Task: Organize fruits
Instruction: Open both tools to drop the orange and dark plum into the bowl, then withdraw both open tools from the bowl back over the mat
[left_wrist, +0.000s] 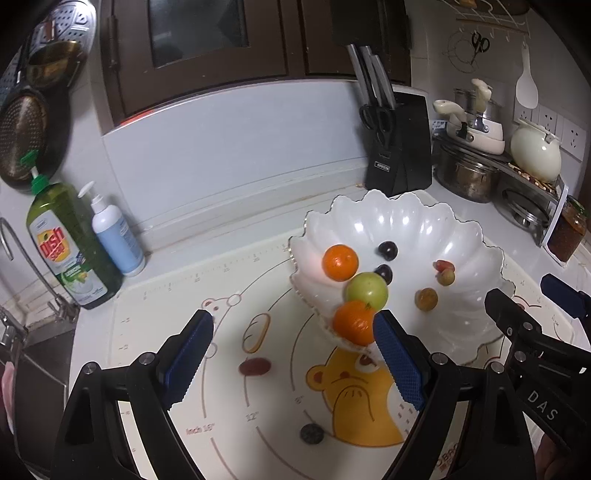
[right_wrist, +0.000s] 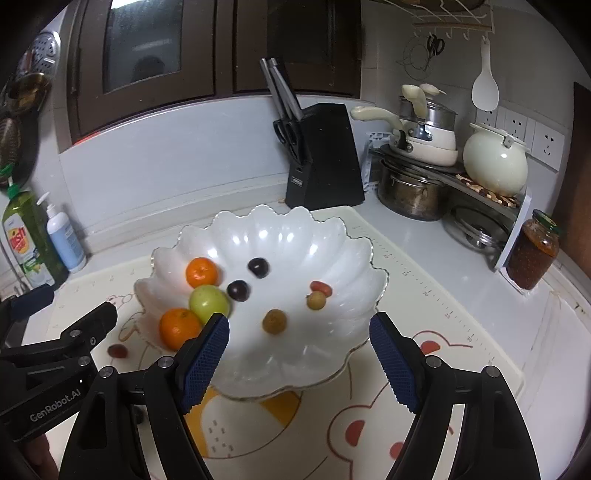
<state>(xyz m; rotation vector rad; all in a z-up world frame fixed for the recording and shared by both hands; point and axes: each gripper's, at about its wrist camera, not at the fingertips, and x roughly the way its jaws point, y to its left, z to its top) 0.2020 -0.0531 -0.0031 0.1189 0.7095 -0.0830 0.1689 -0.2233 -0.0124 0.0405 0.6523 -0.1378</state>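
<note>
A white scalloped bowl (right_wrist: 332, 236) (left_wrist: 469, 236) sits on the cartoon mat (left_wrist: 155, 325). It holds two oranges (left_wrist: 340, 262) (left_wrist: 354, 320), a green apple (left_wrist: 367, 291) (right_wrist: 208, 301), two dark plums (right_wrist: 258, 266) (right_wrist: 238, 290) and several small brownish and red fruits (right_wrist: 274, 321). On the mat outside the bowl lie a red grape (left_wrist: 254, 366) (right_wrist: 117, 350) and a dark round fruit (left_wrist: 312, 433). My left gripper (left_wrist: 293, 350) stands open over the mat, nothing between its pads. My right gripper (right_wrist: 298, 350) stands open above the bowl's near rim, also bare.
A black knife block (right_wrist: 325, 155) stands behind the bowl. Pots, a kettle (right_wrist: 495, 162) and a jar (right_wrist: 533, 251) crowd the back right. Dish soap (left_wrist: 70, 240) and a pump bottle (left_wrist: 116, 236) stand at the left by a sink tap (left_wrist: 22, 251).
</note>
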